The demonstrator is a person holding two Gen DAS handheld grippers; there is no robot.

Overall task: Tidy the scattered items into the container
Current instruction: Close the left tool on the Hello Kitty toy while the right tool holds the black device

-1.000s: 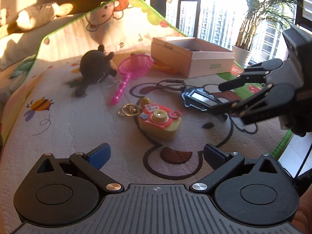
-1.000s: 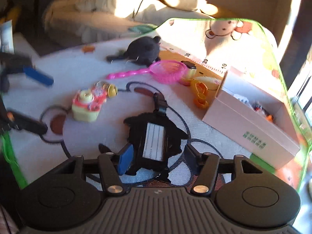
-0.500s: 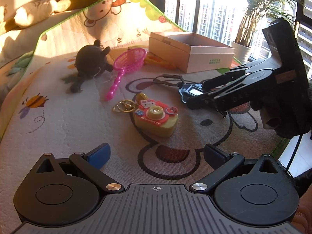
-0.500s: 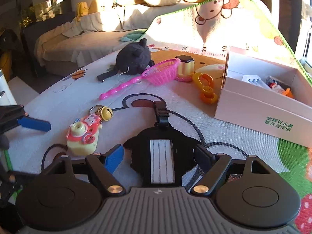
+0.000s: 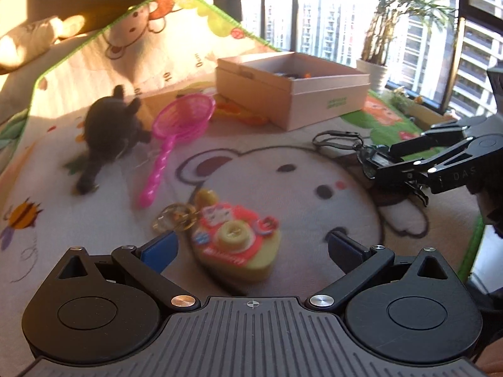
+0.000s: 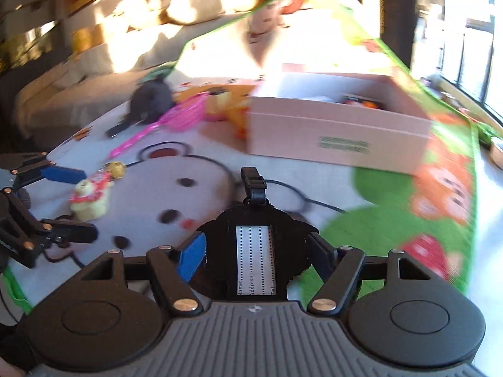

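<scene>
My right gripper point(image 6: 256, 251) is shut on a black luggage tag point(image 6: 256, 238) with a white address card and holds it just above the mat; it also shows in the left wrist view point(image 5: 374, 165). The open beige box point(image 6: 339, 139) stands ahead of it, also in the left wrist view point(image 5: 292, 91), with a few items inside. My left gripper point(image 5: 250, 248) is open around a red and yellow toy camera point(image 5: 237, 248) with a key ring point(image 5: 174, 216). A pink net scoop point(image 5: 176, 132) and a dark plush toy point(image 5: 107, 128) lie further back.
Everything lies on a cartoon play mat point(image 5: 283, 169) with a green border. Orange and yellow toys point(image 5: 242, 113) lie by the box's left side. A sofa with cushions point(image 6: 94, 88) is behind, and windows with a potted plant point(image 5: 374, 62) to the right.
My right gripper has closed on the luggage tag and lifted it, swinging toward the box. My left gripper has moved forward until the toy camera lies between its fingers.
</scene>
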